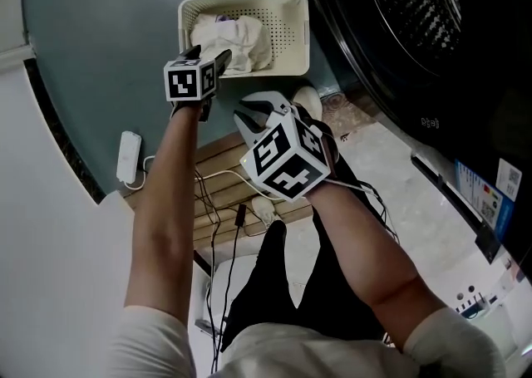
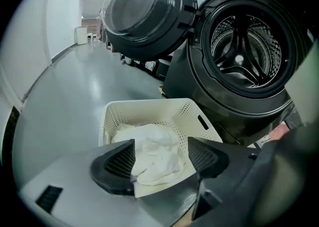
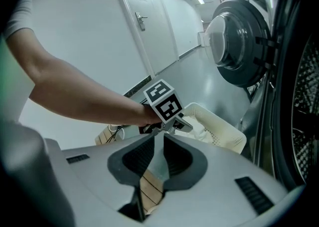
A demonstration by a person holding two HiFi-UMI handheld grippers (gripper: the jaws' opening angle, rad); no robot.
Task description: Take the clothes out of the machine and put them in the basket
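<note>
A cream perforated basket (image 1: pixel 295 2) stands on the grey floor in front of the dark washing machine (image 1: pixel 416 2). White clothes (image 1: pixel 241 40) lie in it. My left gripper (image 1: pixel 218 59) hangs over the basket's near rim, open. In the left gripper view its jaws (image 2: pixel 162 157) stand wide apart above the white clothes (image 2: pixel 157 141), pressing on nothing. The machine's drum (image 2: pixel 244 51) looks empty, with the door (image 2: pixel 144 11) swung wide. My right gripper (image 1: pixel 258 106) waits nearer my body, with its jaws (image 3: pixel 160 138) shut on nothing.
A white power strip (image 1: pixel 127 156) and several cables lie on wooden slats (image 1: pixel 224 160) by my legs in black trousers (image 1: pixel 283 285). A shoe (image 1: pixel 307 100) rests close to the basket. The machine front (image 1: pixel 465 160) runs along the right. A white door (image 3: pixel 149 26) is behind.
</note>
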